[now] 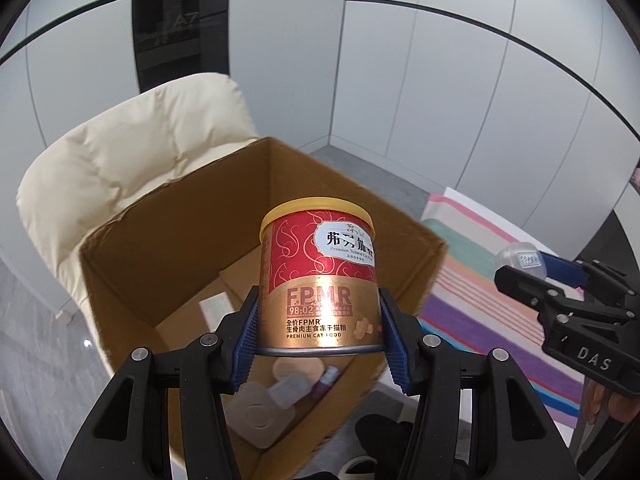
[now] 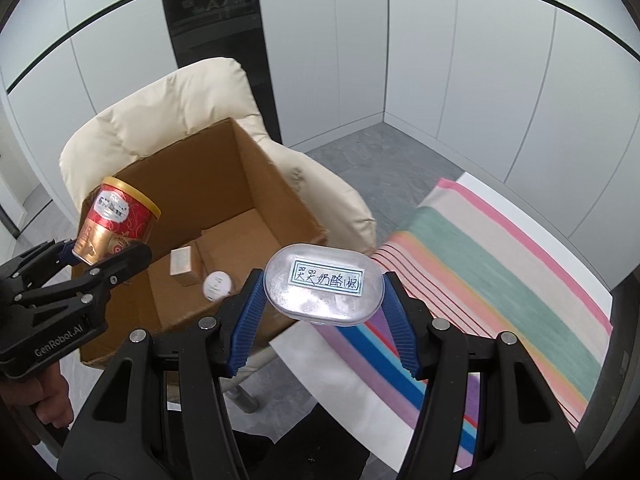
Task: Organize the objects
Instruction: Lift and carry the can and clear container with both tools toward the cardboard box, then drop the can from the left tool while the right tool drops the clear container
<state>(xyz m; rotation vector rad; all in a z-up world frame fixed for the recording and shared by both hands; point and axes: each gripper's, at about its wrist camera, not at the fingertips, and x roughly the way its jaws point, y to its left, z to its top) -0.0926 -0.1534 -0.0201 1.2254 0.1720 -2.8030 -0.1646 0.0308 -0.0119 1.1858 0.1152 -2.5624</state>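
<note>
Up close in the left wrist view, the left gripper (image 1: 320, 338) is clamped on a red and gold can (image 1: 318, 276) with a yellow lid, its blue pads (image 1: 246, 344) pressing the can's lower sides. The can stands upright, held above the open box (image 1: 168, 248), which sits on a cream chair (image 1: 120, 160). Small pale containers (image 1: 280, 394) lie on the box floor at 6 o'clock from the can. At 3 o'clock the right gripper (image 1: 532, 266) grips a clear case (image 1: 520, 258) over a striped cloth (image 1: 500, 300).

Turning to the right wrist view, the right gripper (image 2: 324, 292) is closed part-way on the oval case (image 2: 324, 290), whose label faces the camera. It hangs between the box (image 2: 248, 184) and the cloth (image 2: 500, 264). At 9 o'clock the left gripper (image 2: 104, 256) carries the can (image 2: 114, 220), tilted, over the box's near left corner. A small carton (image 2: 181, 262) and a round lid (image 2: 218, 285) lie inside the box.
</note>
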